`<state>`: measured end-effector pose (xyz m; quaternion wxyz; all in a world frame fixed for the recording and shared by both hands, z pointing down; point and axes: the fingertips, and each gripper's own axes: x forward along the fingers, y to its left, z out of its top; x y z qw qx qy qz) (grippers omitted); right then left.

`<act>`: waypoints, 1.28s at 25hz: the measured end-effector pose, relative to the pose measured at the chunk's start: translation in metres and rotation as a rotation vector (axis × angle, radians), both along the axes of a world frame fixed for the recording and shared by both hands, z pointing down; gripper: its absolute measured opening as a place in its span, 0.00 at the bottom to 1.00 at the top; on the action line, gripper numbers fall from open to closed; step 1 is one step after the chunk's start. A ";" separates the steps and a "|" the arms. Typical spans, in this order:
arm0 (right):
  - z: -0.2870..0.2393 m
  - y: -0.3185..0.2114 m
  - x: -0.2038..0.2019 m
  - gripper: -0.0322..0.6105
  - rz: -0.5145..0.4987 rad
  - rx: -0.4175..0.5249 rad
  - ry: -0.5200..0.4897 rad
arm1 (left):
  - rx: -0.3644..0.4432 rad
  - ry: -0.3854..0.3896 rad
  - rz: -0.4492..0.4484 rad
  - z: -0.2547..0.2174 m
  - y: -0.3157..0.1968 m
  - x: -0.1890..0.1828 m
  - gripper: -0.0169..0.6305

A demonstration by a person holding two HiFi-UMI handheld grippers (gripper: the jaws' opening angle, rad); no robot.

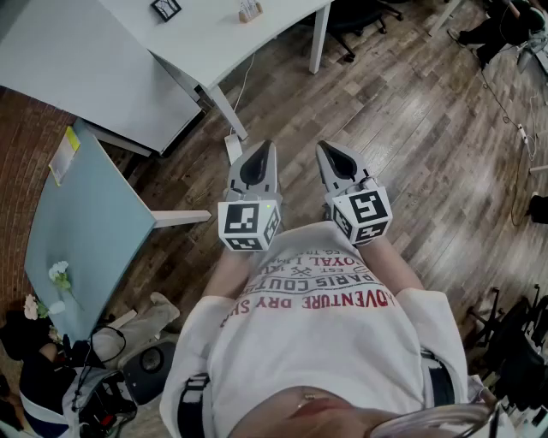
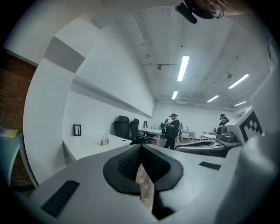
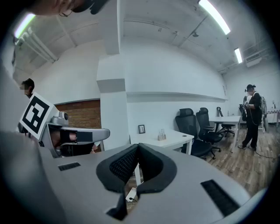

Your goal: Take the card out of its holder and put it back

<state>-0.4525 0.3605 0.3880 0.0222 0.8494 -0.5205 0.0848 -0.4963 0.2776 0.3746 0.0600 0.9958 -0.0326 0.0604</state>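
Neither claw was working on the task. The left gripper (image 1: 261, 150) and right gripper (image 1: 330, 149) were held side by side in front of the person's waist, above bare wood floor (image 1: 411, 128) and roughly level. Each gripper view showed its own jaws clenched together with nothing between them; only floor showed through the gap beneath the tips.

The likeliest task piece was a small wooden stand (image 1: 249, 10) on the white table (image 1: 214, 47), near a black frame (image 1: 165, 8) and well apart from both grippers. It was too small to tell whether a card sat in it. No card showed anywhere else, loose or held. Judging from that, all of the handling looked to be left: reaching the stand, drawing the card out and seating it again. The pictures could not rule out that it was already done.

The only readable writing was on the person's shirt (image 1: 317, 299), seen upside down: "PARIS COUTURE", "DRY" and "ADVENTURE", with a line that seemed to say "ROYAL". The rest was cut off or blurred. The 2 marker cubes, left (image 1: 248, 225) and right (image 1: 361, 214), carried black-and-white square patterns, no words.
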 end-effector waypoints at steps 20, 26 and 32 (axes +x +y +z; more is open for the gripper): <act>0.031 -0.012 0.026 0.09 0.053 -0.050 -0.113 | -0.056 -0.040 0.010 0.028 -0.021 0.021 0.06; 0.042 -0.030 0.055 0.09 0.009 -0.047 -0.138 | -0.068 -0.060 -0.027 0.042 -0.038 0.047 0.06; 0.045 -0.052 0.109 0.09 -0.064 -0.034 -0.159 | -0.072 -0.063 -0.085 0.044 -0.048 0.092 0.06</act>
